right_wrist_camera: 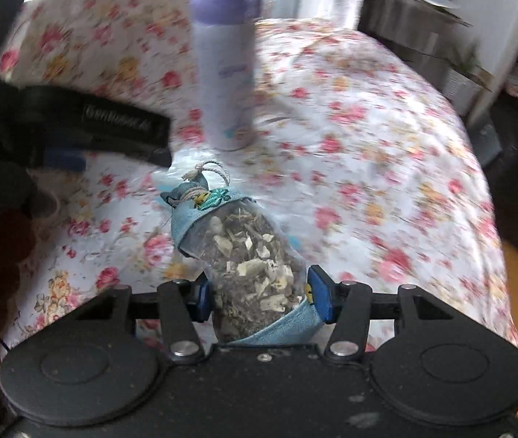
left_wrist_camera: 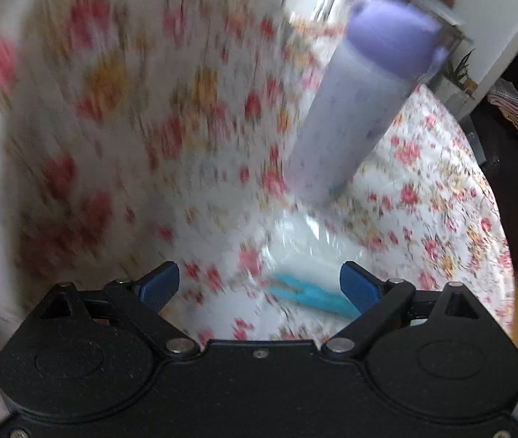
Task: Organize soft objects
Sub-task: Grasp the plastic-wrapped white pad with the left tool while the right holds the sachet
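My right gripper (right_wrist_camera: 259,297) is shut on a soft sachet (right_wrist_camera: 248,255), a clear pouch of dried herbs with blue fabric trim and a tied string top, held above the floral tablecloth (right_wrist_camera: 368,146). My left gripper (left_wrist_camera: 259,284) is open and empty, low over the cloth (left_wrist_camera: 423,189); a turquoise object (left_wrist_camera: 310,295) under shiny clear plastic lies between its blue pads. The left gripper's body also shows in the right wrist view (right_wrist_camera: 65,146), at the left. The left view is blurred.
A tall white bottle with a purple cap (left_wrist_camera: 354,109) stands on the table just beyond the left gripper, also in the right wrist view (right_wrist_camera: 224,62). A floral cushion or chair back (left_wrist_camera: 113,109) rises at the left. Dark furniture (right_wrist_camera: 514,168) stands past the table's right edge.
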`<state>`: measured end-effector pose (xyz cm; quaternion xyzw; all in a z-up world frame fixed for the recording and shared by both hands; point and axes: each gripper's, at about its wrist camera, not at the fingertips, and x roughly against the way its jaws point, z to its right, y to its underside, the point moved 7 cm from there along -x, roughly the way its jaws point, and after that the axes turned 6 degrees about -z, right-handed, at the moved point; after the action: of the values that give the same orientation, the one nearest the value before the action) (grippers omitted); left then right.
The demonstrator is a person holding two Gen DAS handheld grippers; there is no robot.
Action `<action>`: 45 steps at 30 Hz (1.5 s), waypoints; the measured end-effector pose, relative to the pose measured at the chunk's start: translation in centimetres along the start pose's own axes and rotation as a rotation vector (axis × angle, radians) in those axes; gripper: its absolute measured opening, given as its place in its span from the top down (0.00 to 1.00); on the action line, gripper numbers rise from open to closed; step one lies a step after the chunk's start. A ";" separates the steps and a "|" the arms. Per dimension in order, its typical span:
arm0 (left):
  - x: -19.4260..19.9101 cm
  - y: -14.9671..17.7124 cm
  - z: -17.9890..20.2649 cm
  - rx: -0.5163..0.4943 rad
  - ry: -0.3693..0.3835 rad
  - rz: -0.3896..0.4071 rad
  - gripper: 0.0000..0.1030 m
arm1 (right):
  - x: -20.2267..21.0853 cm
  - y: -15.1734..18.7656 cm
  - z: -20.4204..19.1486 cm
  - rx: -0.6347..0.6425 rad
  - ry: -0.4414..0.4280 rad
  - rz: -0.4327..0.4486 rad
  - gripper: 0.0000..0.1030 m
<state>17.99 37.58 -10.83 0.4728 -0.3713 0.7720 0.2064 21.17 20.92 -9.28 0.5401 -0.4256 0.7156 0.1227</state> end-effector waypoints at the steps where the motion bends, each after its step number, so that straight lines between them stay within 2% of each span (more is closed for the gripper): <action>1: -0.6 0.1 -0.3 0.029 0.016 -0.032 0.11 | 0.5 0.3 0.6 -0.018 0.007 0.008 0.50; 3: -1.3 0.0 -0.7 0.082 0.042 -0.062 0.11 | 1.2 0.8 1.4 -0.048 0.016 0.023 0.50; 6: -1.6 -0.7 -0.6 0.108 0.037 -0.039 0.11 | 2.1 1.5 2.2 -0.095 0.006 0.039 0.50; 9: -2.0 -1.4 0.8 0.069 0.037 -0.018 0.11 | 3.0 2.1 2.7 -0.131 -0.001 0.052 0.50; 12: -2.8 -1.2 2.4 0.019 0.060 -0.035 0.11 | 3.8 2.6 2.9 -0.152 0.008 0.073 0.50; 15: -3.9 -0.7 3.4 -0.046 0.007 -0.043 0.11 | 4.0 2.7 2.8 -0.181 0.006 0.088 0.50; 17: -4.3 -0.7 3.4 -0.050 -0.001 -0.052 0.11 | 3.9 2.8 2.7 -0.208 -0.004 0.093 0.50; 23: -4.8 -1.0 2.7 0.008 0.040 -0.066 0.10 | 3.6 3.5 3.0 -0.279 -0.016 0.086 0.50; 28: -4.1 -1.4 2.4 0.084 0.164 -0.065 0.10 | 3.6 3.8 3.5 -0.318 -0.008 0.088 0.50; 30: -4.8 -1.3 2.2 0.109 0.171 -0.099 0.10 | 3.8 3.7 3.7 -0.327 -0.004 0.095 0.50; 37: -5.0 -1.3 2.9 0.134 0.157 -0.088 0.08 | 4.4 3.1 3.7 -0.320 0.004 0.121 0.50; 40: -4.1 -1.2 2.3 0.230 0.218 -0.077 0.08 | 4.5 2.9 3.8 -0.321 0.009 0.128 0.50; 42: -3.6 -1.3 1.9 0.250 0.187 -0.046 0.08 | 4.6 2.8 4.0 -0.327 0.009 0.132 0.50; 45: -3.9 -0.7 1.7 0.290 0.164 -0.069 0.08 | 4.5 2.7 4.2 -0.335 0.015 0.135 0.50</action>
<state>21.22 36.86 -13.52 0.4454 -0.2214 0.8460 0.1920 20.51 14.86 -6.38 0.4772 -0.5732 0.6453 0.1656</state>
